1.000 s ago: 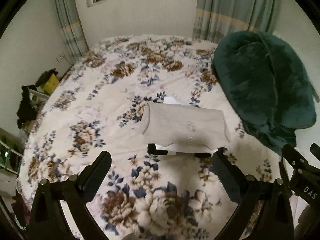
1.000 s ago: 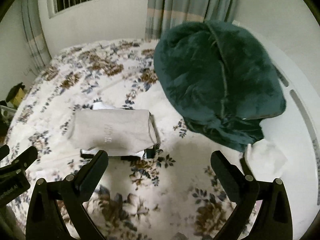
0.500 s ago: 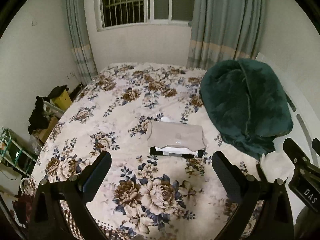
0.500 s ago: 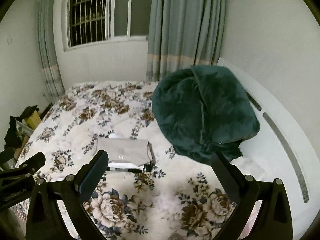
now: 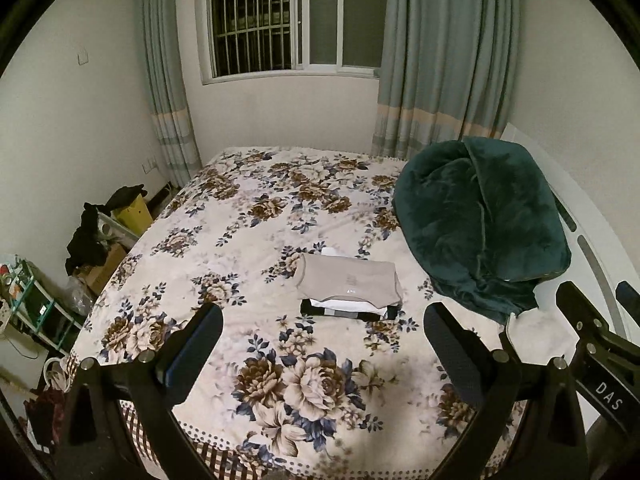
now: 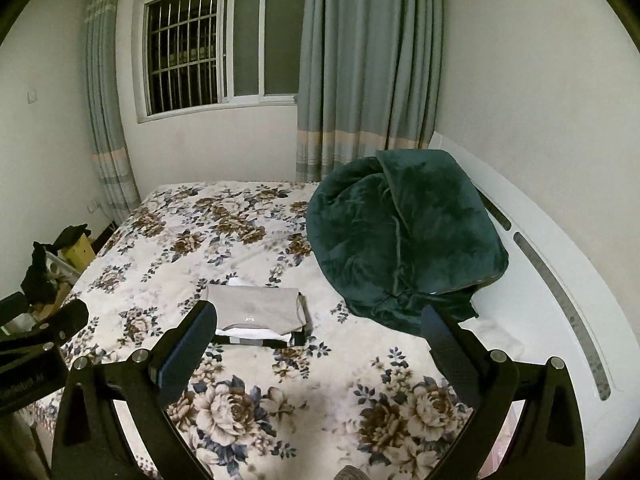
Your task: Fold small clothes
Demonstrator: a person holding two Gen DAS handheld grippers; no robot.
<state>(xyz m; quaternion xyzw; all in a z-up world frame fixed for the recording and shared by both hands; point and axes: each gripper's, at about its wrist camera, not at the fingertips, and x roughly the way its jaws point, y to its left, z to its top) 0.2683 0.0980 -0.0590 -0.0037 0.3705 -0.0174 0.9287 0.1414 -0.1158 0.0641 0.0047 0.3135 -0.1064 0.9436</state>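
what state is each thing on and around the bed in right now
left tongs: open, empty, above the bed
right tongs: open, empty, above the bed
beige garment: folded flat, top of the stack
stack of clothes: folded, resting on the bedspread
green blanket: bunched in a heap by the headboard
curtains: drawn aside
window: dark outside; open or shut unclear

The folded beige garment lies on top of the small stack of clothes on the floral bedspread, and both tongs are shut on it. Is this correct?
Not entirely. The folded beige garment does top the small stack of clothes on the floral bedspread, but the left tongs and right tongs are open and apart from it, as both wrist views show.
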